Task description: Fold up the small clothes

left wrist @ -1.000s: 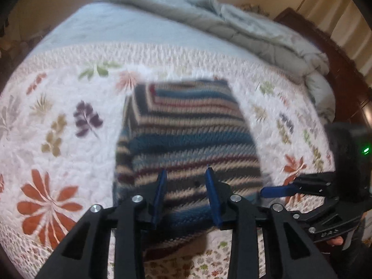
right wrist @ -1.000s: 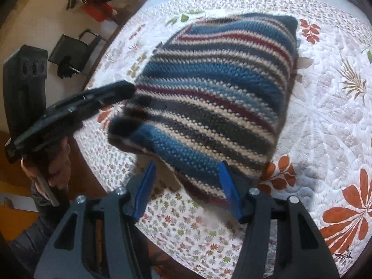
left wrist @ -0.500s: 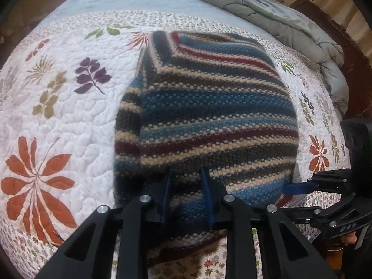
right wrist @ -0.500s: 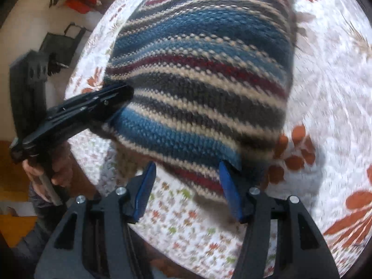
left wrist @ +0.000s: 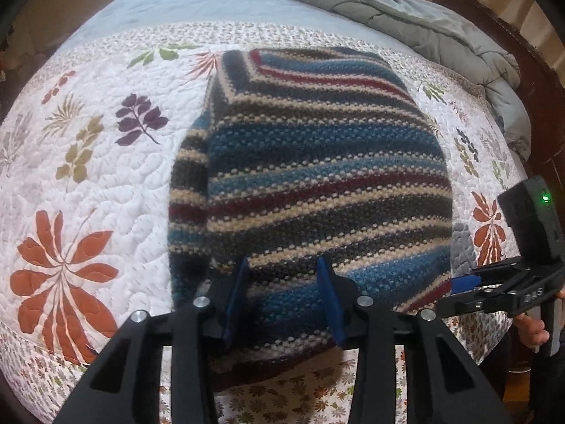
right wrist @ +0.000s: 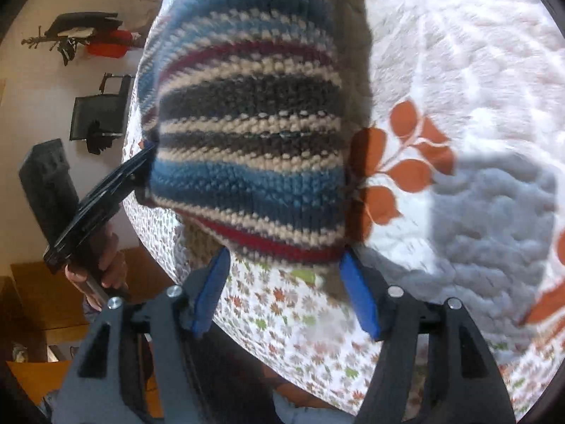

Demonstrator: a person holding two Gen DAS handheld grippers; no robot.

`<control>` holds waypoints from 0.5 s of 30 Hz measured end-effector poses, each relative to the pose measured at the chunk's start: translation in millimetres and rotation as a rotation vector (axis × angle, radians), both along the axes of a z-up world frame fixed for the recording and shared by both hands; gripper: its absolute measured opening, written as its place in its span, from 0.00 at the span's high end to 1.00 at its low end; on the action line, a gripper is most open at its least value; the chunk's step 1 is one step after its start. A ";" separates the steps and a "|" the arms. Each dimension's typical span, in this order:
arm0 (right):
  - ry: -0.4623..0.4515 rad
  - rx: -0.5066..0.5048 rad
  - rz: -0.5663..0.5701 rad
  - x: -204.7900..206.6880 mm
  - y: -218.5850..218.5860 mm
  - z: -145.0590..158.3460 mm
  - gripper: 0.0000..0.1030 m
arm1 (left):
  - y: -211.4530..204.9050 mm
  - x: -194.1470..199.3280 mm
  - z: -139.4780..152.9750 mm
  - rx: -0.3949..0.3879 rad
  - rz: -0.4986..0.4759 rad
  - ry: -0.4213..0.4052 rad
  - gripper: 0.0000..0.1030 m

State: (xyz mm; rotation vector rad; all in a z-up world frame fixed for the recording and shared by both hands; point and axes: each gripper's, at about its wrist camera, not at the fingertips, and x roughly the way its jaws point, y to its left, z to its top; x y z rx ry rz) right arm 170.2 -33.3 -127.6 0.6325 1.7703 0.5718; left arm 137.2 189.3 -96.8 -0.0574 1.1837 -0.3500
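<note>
A white quilt [left wrist: 116, 190] with orange flowers and a purple sprig covers the bed. A grey duvet [left wrist: 406, 10] lies bunched along its far edge. Beyond the near edge, black bags [right wrist: 97, 113] sit on the floor.

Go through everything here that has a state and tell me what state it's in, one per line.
Striped knit garment: folded over, lying on the quilt, near edge at the bed's side.
Left hand-held gripper: jaws opening, garment's near edge between them.
Right hand-held gripper: jaws opening, garment's corner just ahead, not pinched.
Floral quilt: spread flat over the bed.
Grey comforter: bunched up at the far end.
</note>
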 end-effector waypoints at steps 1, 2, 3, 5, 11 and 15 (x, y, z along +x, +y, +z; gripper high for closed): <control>0.002 0.002 0.002 0.9 4.3 -3.2 0.37 | -0.5 -0.3 0.2 0.003 -0.001 -0.001 0.60; 0.004 0.006 0.004 1.9 7.6 -5.0 0.36 | -1.6 -0.5 0.4 0.007 -0.002 -0.003 0.60; 0.004 0.009 0.006 2.5 9.0 -5.7 0.35 | -2.1 -0.7 0.3 0.012 -0.003 -0.004 0.60; -0.004 0.010 0.013 4.6 9.9 -3.7 0.35 | -3.6 -1.0 -0.3 0.017 -0.005 -0.010 0.60; -0.030 0.024 0.009 10.0 -1.7 9.2 0.36 | -8.0 -2.0 -0.2 0.024 -0.004 -0.029 0.60; -0.076 0.035 -0.011 9.5 -13.1 26.4 0.28 | -6.8 -3.0 -1.1 0.018 -0.010 -0.039 0.60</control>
